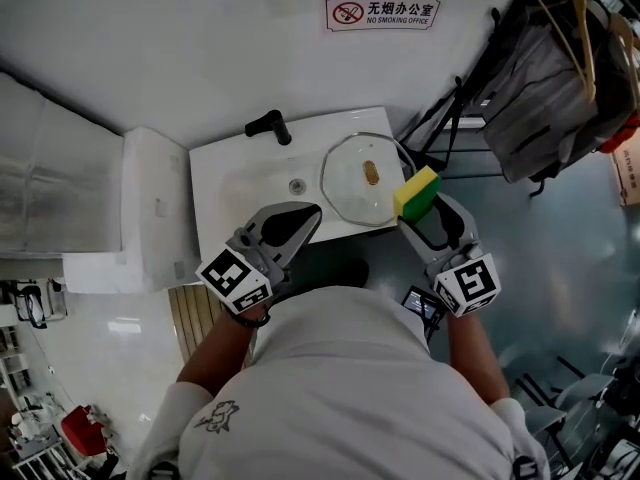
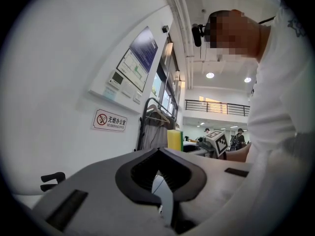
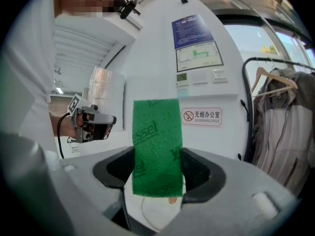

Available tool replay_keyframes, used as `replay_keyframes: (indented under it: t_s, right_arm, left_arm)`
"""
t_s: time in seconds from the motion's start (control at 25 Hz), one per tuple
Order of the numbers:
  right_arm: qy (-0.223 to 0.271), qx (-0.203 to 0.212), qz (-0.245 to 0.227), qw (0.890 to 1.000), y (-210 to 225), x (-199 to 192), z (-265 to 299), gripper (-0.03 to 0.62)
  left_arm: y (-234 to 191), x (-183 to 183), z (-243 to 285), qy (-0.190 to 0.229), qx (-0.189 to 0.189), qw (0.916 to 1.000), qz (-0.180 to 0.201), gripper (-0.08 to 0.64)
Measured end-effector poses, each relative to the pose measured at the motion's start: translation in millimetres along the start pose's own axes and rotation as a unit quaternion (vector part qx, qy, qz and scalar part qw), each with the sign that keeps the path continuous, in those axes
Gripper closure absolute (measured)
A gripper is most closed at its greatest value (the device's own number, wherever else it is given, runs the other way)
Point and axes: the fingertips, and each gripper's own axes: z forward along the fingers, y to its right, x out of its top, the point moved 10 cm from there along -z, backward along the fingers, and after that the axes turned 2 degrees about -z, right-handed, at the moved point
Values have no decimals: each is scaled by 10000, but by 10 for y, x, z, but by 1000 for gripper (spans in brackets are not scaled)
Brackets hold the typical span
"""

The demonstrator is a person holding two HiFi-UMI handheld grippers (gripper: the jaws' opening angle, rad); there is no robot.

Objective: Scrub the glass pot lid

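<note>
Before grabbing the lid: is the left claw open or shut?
Shut: the left claw has its jaws meeting at the tips, nothing between them.

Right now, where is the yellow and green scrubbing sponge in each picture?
Head view: yellow and green sponge right of centre, by the round glass lid's right edge.
Left gripper view: sponge small, upright, just right of centre, yellow side showing.
Right gripper view: sponge dead centre, green side facing.
Shared landmark: the red no-smoking sign, in all three.
</note>
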Motion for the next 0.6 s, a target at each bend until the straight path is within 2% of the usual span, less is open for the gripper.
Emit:
replay_keyframes:
  t_s: [0.2,0.4,0.6]
  right_arm:
    - [51,-206,-74,9997,-486,138,-45,301]
    - [30,-447,-116,9989,-1176,196,-124,301]
    - [-49,-712,-78,9974,-1788,177,-313,301]
  left_arm:
    - [88,49,-495,25,-229,9997,31,561]
    - [183,21,-1207,194,-403,9988,-188,561]
    - [319,-101,-1734,161,-519,9985,-113,561]
